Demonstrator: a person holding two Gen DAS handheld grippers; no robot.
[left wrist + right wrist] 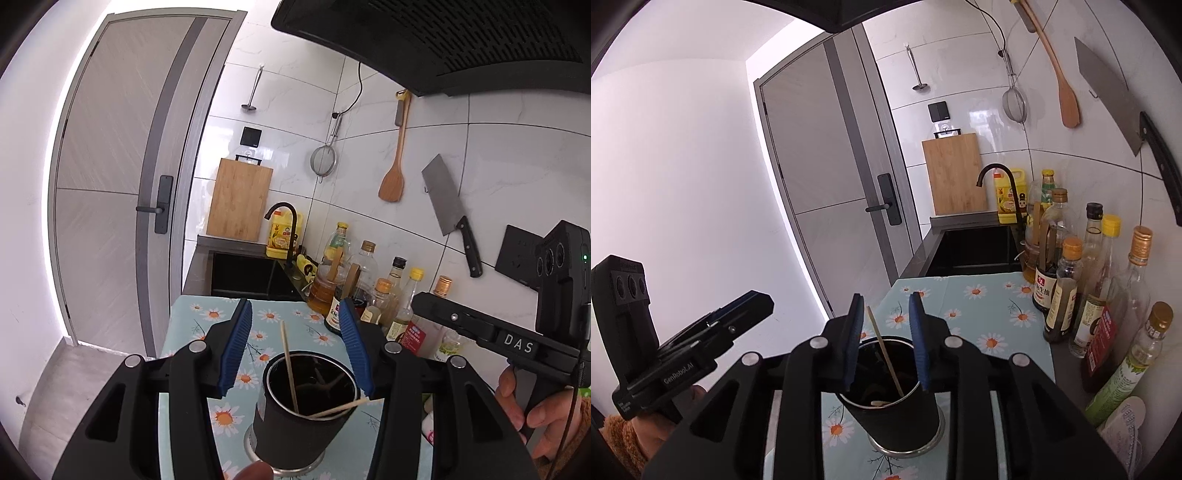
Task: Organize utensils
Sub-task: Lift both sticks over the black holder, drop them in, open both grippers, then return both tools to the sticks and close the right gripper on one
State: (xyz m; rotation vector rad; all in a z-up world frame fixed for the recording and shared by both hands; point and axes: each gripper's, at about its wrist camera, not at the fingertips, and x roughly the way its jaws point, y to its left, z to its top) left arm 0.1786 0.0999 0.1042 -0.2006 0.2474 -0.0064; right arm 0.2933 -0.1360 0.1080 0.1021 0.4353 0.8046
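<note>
A black utensil holder with a steel rim stands on the daisy-print cloth. Two wooden chopsticks lean inside it, with dark utensils below. My left gripper is open, its blue pads either side above the holder, holding nothing. In the right wrist view the same holder sits under my right gripper, which is open and empty, with one chopstick rising between its pads. Each view shows the other gripper's body at its edge.
Several sauce and oil bottles line the wall on the right. A black sink with a tap lies beyond the cloth. A cutting board, strainer, wooden spatula and cleaver hang on the tiled wall. A door stands at the left.
</note>
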